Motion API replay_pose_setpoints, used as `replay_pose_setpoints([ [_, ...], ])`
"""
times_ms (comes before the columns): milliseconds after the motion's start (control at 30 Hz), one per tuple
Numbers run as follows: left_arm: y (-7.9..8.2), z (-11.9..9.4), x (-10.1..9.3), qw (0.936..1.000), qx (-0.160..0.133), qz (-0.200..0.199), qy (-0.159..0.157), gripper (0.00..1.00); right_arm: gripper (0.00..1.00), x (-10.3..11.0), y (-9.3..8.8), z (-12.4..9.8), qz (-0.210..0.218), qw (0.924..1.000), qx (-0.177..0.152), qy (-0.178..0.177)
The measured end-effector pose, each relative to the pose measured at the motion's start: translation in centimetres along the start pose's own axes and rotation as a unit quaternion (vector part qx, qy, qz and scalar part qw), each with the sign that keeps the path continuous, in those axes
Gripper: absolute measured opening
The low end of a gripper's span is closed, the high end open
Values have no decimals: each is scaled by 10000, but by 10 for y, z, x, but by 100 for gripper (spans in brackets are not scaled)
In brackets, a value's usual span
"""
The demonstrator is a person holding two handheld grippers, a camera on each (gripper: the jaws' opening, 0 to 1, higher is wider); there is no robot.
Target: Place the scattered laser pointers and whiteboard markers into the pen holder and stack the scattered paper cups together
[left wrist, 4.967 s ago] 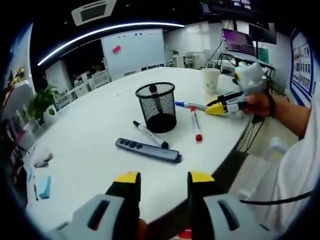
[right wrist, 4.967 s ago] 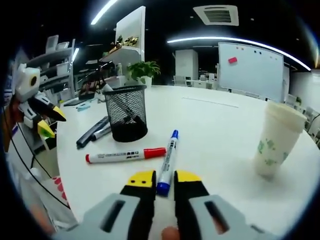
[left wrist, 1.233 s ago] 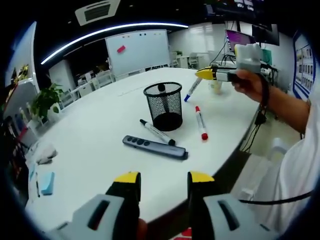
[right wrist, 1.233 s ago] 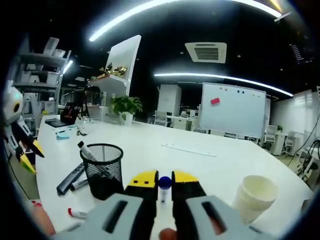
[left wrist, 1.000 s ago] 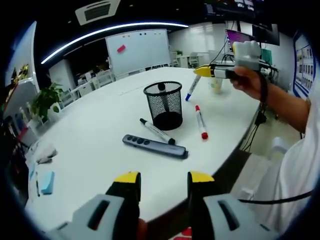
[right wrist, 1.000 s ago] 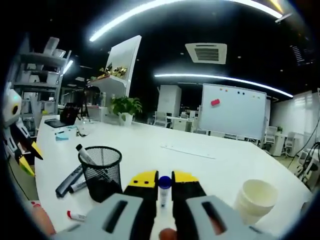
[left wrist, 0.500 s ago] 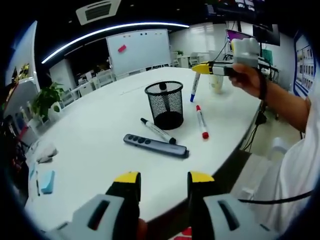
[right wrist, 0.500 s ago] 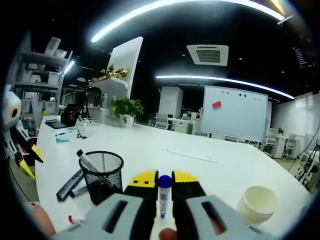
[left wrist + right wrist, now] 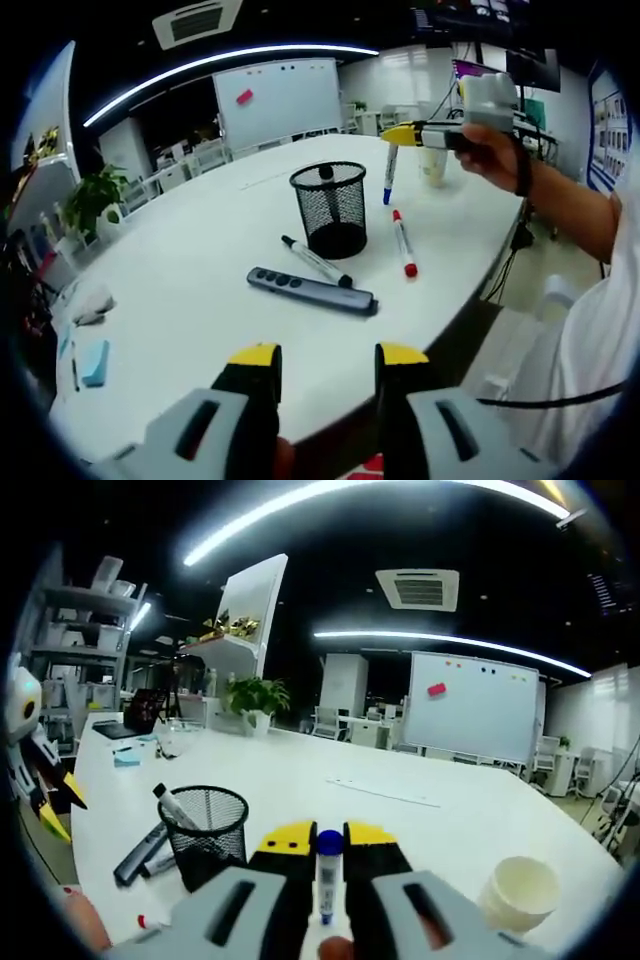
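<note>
Left gripper view: the left gripper point(image 9: 328, 357) hangs with jaws apart and nothing between them; ahead of the jaws on the white bench point(image 9: 180, 270) lie a grey remote pointer point(image 9: 311, 292), a black marker point(image 9: 313, 261) and a red marker point(image 9: 402, 243) beside the mesh pen holder point(image 9: 330, 211). Right gripper view: the right gripper point(image 9: 323, 839) has jaws clamped on a blue marker point(image 9: 327, 874) held upright above the bench, with the pen holder point(image 9: 205, 833) left of the jaws and a paper cup point(image 9: 524, 889) to their right.
</note>
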State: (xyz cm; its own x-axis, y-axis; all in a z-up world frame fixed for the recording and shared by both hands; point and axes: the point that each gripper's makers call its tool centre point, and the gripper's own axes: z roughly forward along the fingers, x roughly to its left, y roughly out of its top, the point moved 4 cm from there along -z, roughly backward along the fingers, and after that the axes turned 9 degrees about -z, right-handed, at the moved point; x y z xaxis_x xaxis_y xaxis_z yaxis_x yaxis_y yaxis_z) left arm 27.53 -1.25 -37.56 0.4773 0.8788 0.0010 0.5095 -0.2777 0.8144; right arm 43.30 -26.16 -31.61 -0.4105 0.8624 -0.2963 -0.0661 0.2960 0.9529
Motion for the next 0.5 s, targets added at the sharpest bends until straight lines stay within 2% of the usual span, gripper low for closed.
replay_pose_setpoints([
  [500, 0, 1, 1, 10000, -11, -22, 0, 38, 10, 3, 7, 4, -59, 10000, -22, 73],
])
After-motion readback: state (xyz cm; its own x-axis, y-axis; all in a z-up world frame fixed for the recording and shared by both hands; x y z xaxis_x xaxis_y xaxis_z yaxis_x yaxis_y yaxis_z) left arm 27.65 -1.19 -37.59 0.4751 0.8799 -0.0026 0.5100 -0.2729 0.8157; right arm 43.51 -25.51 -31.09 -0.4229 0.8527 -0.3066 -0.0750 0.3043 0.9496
